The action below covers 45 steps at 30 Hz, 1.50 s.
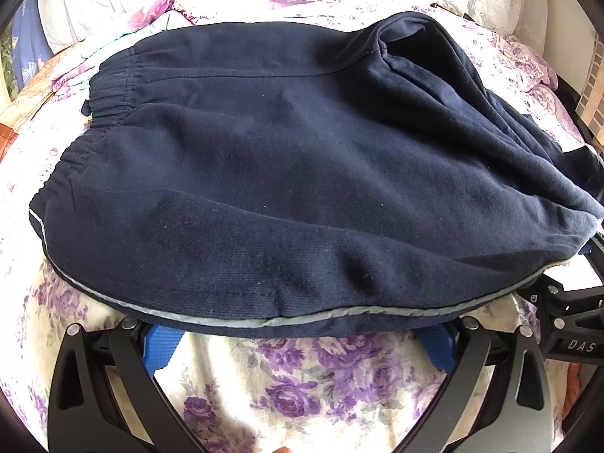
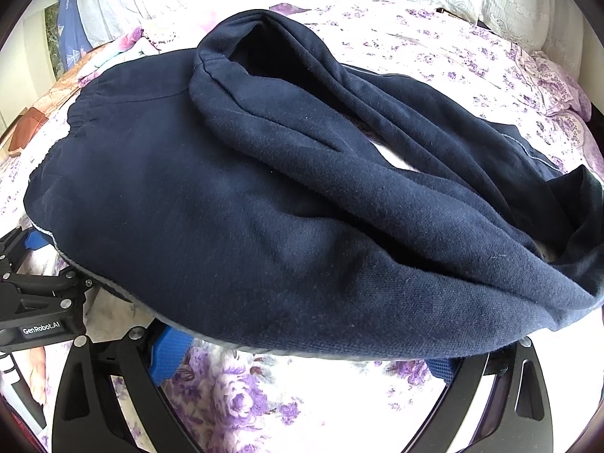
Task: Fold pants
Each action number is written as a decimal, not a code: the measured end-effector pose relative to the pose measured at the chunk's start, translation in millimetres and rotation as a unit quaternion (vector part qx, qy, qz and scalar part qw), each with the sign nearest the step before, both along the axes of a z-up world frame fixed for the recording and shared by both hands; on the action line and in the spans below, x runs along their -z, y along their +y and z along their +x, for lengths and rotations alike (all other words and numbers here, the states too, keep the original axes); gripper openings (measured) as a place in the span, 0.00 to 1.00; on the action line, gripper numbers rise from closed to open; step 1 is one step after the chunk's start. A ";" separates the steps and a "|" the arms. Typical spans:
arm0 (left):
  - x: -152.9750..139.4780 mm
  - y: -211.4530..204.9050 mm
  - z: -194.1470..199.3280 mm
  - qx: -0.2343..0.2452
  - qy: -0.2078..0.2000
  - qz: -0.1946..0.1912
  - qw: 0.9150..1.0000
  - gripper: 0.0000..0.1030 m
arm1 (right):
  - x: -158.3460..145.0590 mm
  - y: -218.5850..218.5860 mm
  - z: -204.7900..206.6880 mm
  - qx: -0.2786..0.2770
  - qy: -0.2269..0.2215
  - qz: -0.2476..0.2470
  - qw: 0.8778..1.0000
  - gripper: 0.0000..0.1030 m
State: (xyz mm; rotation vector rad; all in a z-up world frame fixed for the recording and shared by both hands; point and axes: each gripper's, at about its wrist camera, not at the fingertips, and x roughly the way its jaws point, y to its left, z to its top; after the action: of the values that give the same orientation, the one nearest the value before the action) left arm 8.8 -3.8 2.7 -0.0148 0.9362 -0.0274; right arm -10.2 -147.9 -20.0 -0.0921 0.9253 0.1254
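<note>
pants (image 1: 287,173), navy, lie in a heap on the floral bedsheet (image 1: 302,385), waistband toward the left, legs bunched over to the right. left gripper (image 1: 302,334) sits at the pants' near hem, jaws spread wide, blue pads (image 1: 162,351) partly under the edge, nothing clamped. right gripper (image 2: 302,358) just beside it at the same hem, also wide open, holding nothing.

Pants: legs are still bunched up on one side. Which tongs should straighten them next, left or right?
Right, probably. The right tongs sit open at the near hem of the pants, with the twisted legs directly ahead. The left tongs face the flat waistband end.
</note>
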 end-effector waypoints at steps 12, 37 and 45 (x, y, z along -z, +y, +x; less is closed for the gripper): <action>-2.3 -4.1 6.4 -0.008 0.003 0.008 1.000 0.96 | -0.5 5.7 4.8 0.005 -0.004 -0.009 1.000 0.97; -0.9 6.7 0.2 -0.001 0.001 -0.008 1.000 0.96 | -2.2 -12.2 -0.9 0.044 -0.022 0.001 0.999 0.97; -1.4 6.6 0.7 -0.001 0.002 -0.009 1.000 0.96 | -1.8 -9.2 -1.6 0.045 -0.021 0.000 0.999 0.97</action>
State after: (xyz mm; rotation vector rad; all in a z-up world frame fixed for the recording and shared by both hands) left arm 9.5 2.7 4.1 -0.0319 0.9391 -0.0343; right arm -11.9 -157.1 -18.2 -0.0526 0.8868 0.0406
